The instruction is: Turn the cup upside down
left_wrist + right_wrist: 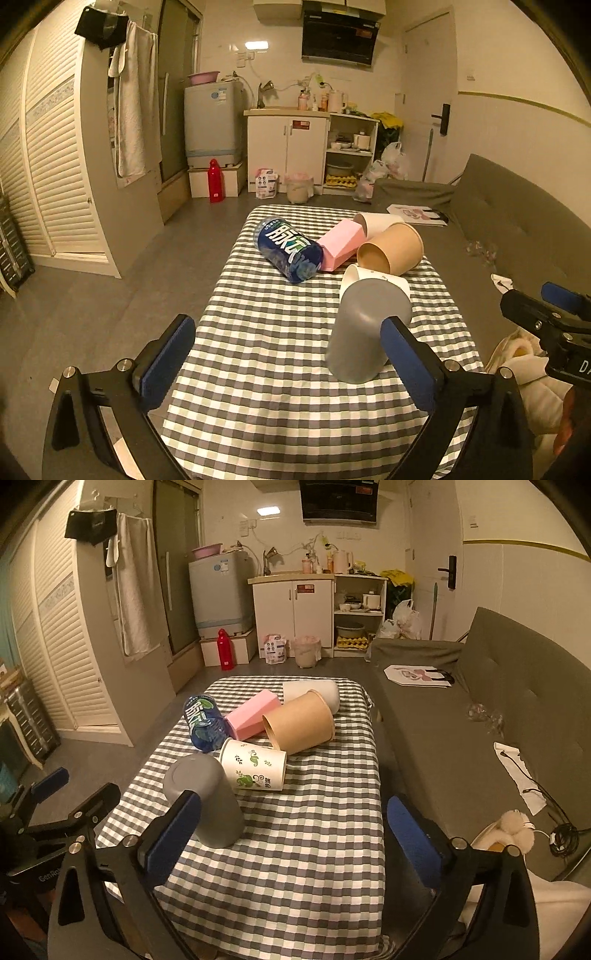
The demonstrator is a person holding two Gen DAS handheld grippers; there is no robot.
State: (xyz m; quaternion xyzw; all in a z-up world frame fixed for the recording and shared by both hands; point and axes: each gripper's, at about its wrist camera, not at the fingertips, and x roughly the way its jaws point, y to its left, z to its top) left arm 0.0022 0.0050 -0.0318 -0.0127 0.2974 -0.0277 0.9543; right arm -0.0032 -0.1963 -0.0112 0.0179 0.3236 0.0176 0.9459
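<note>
On the near part of the checked table (pixel 295 867), the grey cup (pixel 207 797) stands with its closed base up and its mouth down on the cloth, so by the look of it the flip is already made. Both tools hang back with jaws spread wide and nothing between them: the left hand-held gripper (pixel 288 362) has its right pad just beside the cup's wall, and the right hand-held gripper (pixel 295 834) has its left pad overlapping the cup in view; whether either pad touches it I cannot tell. The main risk I see is a careless pull-away: a pad dragging along the tall, light cup could tip it back onto its side or skid it on the cloth. Just behind it lies the leaf-printed paper cup (pixel 255 770), on its side and free to roll; a nudge could send it into the grey cup or toward the table edge. Further back, the brown paper cup (pixel 299 722), pink box (pixel 253 714), blue bottle (pixel 203 723) and white cup (pixel 314 692) are crowded together, so any sweep that way would scatter them.
</note>
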